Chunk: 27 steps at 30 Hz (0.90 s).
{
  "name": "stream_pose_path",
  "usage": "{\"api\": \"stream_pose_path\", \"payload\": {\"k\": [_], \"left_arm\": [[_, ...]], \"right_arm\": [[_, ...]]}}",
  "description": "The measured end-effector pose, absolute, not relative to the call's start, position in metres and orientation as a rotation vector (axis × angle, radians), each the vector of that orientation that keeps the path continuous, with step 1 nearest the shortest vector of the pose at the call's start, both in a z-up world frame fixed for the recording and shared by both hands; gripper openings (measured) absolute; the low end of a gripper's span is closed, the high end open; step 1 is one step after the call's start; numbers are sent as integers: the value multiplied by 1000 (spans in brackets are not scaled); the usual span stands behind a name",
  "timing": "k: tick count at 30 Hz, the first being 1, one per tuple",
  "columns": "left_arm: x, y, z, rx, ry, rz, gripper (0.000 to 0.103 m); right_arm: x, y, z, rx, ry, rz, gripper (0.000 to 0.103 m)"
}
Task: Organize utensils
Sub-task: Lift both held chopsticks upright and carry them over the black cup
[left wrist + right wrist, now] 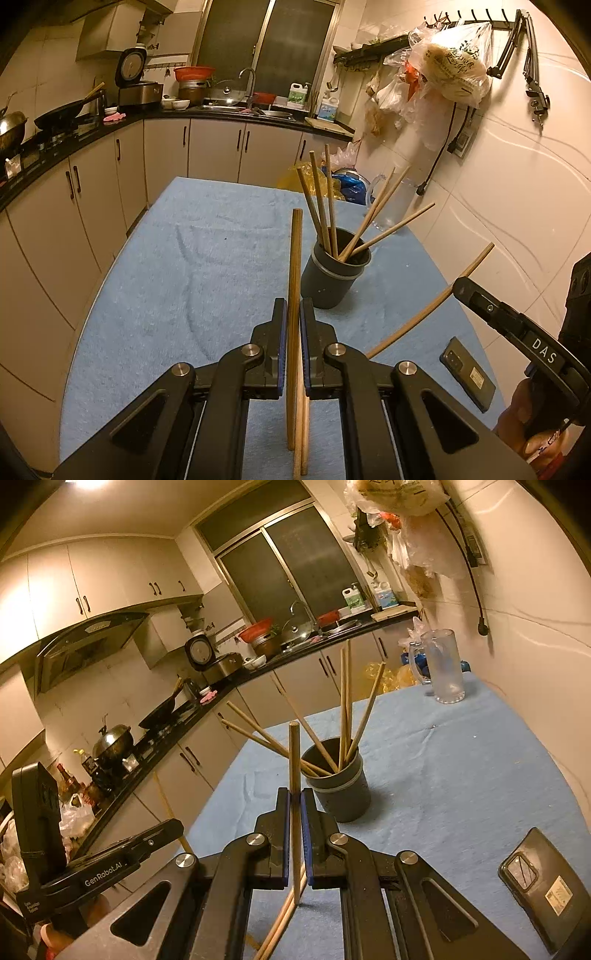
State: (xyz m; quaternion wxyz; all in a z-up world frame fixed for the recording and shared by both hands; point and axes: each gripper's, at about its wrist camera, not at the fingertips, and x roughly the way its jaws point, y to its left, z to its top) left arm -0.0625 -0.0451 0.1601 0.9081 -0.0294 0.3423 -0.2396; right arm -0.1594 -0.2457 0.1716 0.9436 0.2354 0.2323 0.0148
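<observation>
Chopsticks point(294, 280) we clamp upright in our left gripper point(293, 314), lower ends hidden behind its body, another chopstick point(294, 760) pinched in our right gripper point(294, 803), more leaning in the dark cup point(332, 280) on the blue cloth point(184, 277), phone point(546, 886) cut off at the edge, glass mug point(443, 668) beyond.

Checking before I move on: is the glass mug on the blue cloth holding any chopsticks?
No, the glass mug stands empty at the far corner; the chopsticks are in the dark cup.

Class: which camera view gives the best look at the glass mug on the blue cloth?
The right wrist view: the glass mug stands whole and unobstructed, handle visible. In the left wrist view the mug is faint and partly hidden behind the chopsticks in the holder.
</observation>
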Motion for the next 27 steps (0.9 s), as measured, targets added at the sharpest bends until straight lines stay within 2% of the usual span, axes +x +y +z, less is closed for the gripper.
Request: {"api": "stream_pose_path", "payload": {"k": [27], "left_arm": [[-55,-67,188,-31,669,-532,6]], "right_arm": [[-172,-269,192,494,412,12,6]]}}
